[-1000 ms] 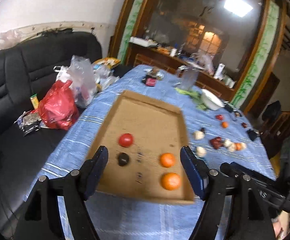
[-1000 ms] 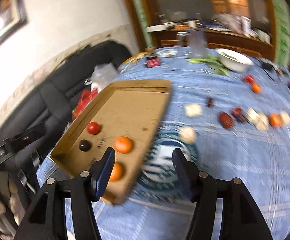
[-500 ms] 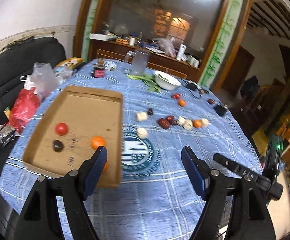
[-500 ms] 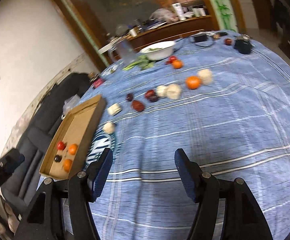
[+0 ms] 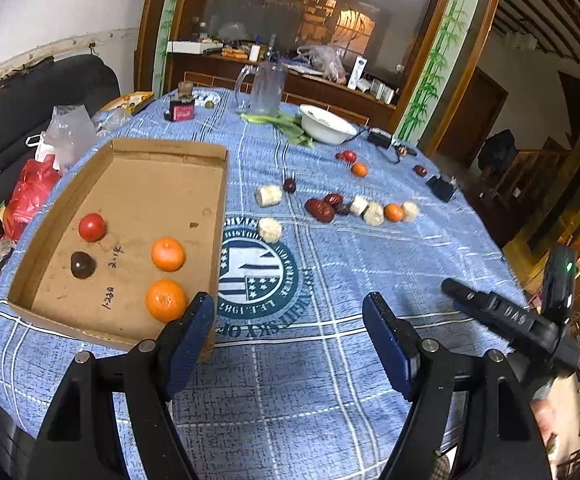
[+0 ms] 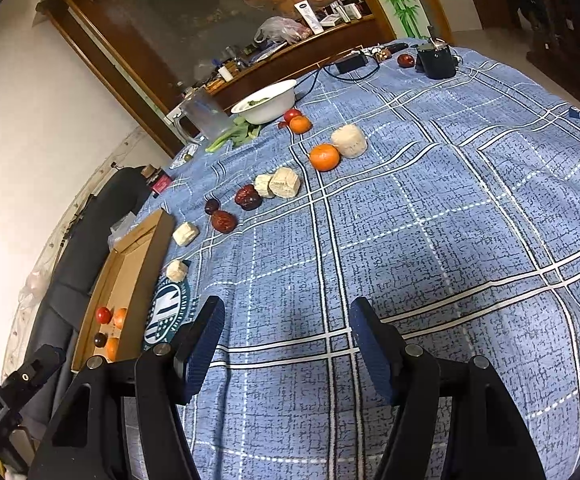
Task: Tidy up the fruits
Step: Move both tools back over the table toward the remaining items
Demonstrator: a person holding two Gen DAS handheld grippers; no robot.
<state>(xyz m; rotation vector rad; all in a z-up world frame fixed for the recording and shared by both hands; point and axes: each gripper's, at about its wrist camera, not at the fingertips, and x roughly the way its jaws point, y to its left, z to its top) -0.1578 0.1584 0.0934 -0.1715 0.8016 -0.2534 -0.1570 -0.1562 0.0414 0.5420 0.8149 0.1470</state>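
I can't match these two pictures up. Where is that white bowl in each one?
Left wrist view: the white bowl sits upper centre, at the table's far side.
Right wrist view: the white bowl sits upper left of centre, tilted.
Shared landmark: the glass jug beside it.

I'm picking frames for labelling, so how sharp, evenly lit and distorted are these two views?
Left wrist view: sharp, fisheye bends the cardboard tray and doorframe, ceiling light blown out. Right wrist view: sharp too, tablecloth bulges like a dome, corners vignetted black, soft shadow under the right gripper.
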